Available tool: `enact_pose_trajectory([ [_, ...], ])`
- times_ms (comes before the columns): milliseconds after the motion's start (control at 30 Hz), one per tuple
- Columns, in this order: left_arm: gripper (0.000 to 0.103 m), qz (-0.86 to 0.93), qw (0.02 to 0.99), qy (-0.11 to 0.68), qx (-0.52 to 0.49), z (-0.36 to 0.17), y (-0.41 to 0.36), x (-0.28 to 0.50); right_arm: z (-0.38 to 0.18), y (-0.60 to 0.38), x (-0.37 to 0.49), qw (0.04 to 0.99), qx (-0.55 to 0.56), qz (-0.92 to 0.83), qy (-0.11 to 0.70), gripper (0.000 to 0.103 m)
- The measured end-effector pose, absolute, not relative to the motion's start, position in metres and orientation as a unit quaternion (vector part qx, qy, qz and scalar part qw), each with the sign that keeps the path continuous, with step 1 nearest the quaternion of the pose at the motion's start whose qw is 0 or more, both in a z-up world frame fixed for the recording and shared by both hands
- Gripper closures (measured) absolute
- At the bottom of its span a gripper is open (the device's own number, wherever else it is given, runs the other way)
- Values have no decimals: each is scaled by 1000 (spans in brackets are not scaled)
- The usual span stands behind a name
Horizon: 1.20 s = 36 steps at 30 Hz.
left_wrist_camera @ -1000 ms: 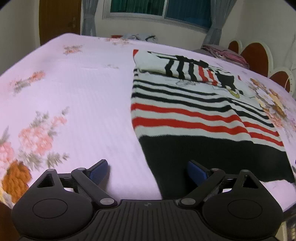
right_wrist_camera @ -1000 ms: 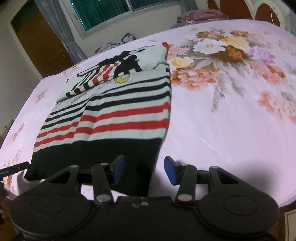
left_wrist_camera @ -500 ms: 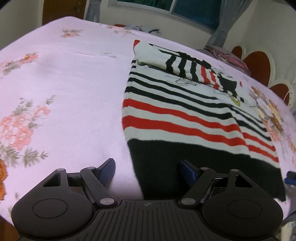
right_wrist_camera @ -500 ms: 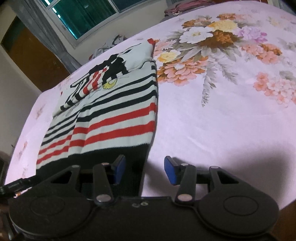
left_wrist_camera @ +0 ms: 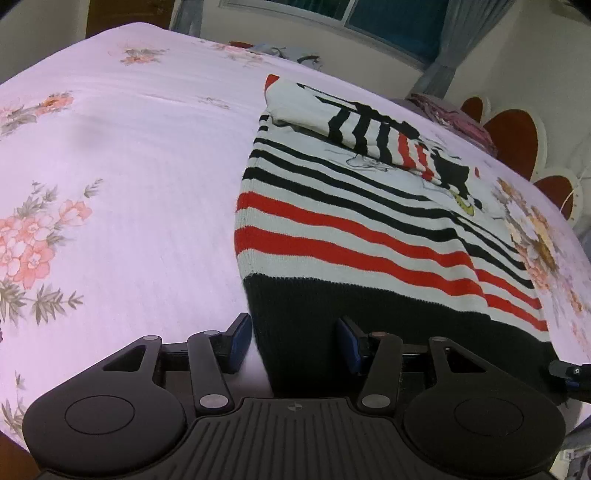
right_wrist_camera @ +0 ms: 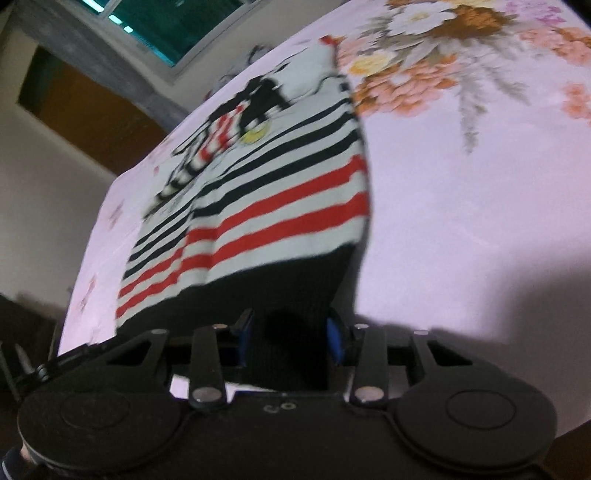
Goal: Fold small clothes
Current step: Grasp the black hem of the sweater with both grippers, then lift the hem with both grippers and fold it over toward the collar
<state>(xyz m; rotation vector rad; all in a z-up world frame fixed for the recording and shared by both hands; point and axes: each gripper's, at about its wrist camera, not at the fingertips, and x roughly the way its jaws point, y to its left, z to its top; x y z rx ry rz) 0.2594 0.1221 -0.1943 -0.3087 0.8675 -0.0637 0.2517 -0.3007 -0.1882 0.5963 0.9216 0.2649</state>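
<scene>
A knitted sweater [left_wrist_camera: 369, 236] with black and red stripes on white lies flat on the pink floral bed [left_wrist_camera: 129, 166], a striped sleeve [left_wrist_camera: 369, 129] folded across its top. Its wide black hem [left_wrist_camera: 369, 317] faces me. My left gripper [left_wrist_camera: 293, 341] straddles the hem's left corner with its jaws closing; a sliver of sheet still shows beside the left pad [left_wrist_camera: 240, 341]. In the blurred right wrist view, my right gripper [right_wrist_camera: 290, 334] is at the right corner of the sweater [right_wrist_camera: 277, 206], jaws closing, black cloth bunched from pad to pad. The right gripper's tip [left_wrist_camera: 569, 371] shows at the left view's edge.
A pile of folded clothes [left_wrist_camera: 454, 118] lies by the red-and-white headboard [left_wrist_camera: 513, 136]. More garments [left_wrist_camera: 291, 55] sit at the bed's far edge under the window [left_wrist_camera: 388, 22]. A brown door [right_wrist_camera: 85, 110] is at the left. The bed's near edge runs just under both grippers.
Both grippers have come in lower over the hem's corners. The left jaws have narrowed a lot around the left corner. The right jaws have narrowed onto the right corner, and the cloth has wrinkled.
</scene>
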Motion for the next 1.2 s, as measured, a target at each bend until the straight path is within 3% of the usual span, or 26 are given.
enact_pose_trajectory([
  [67, 53, -36, 896, 419, -143, -195, 123, 264, -186, -307, 256, 854, 283, 104, 424, 74],
  [533, 54, -58, 894, 410, -174, -198, 123, 266, -198, -306, 269, 819, 316, 154, 453, 77],
  [567, 61, -56, 893, 410, -177, -198, 124, 268, -199, -309, 271, 817, 328, 151, 449, 84],
  [633, 98, -38, 892, 413, -180, -198, 129, 271, -198, -308, 277, 819, 328, 149, 446, 96],
  [867, 98, -21, 911, 361, -200, -179, 135, 250, -167, -310, 261, 858, 295, 168, 386, 97],
  [967, 98, -16, 893, 403, -199, -203, 136, 258, -193, -314, 268, 845, 267, 130, 446, 97],
  [1033, 98, -19, 892, 396, -216, -203, 138, 257, -200, -319, 267, 837, 292, 134, 442, 97],
  [1100, 87, -16, 887, 398, -235, -202, 140, 256, -198, -321, 266, 834, 307, 137, 437, 96],
  [1167, 46, -28, 885, 393, -247, -203, 140, 250, -195, -322, 265, 839, 301, 139, 432, 91],
  [1200, 39, -29, 886, 390, -249, -202, 137, 246, -193, -323, 264, 844, 294, 134, 429, 90],
])
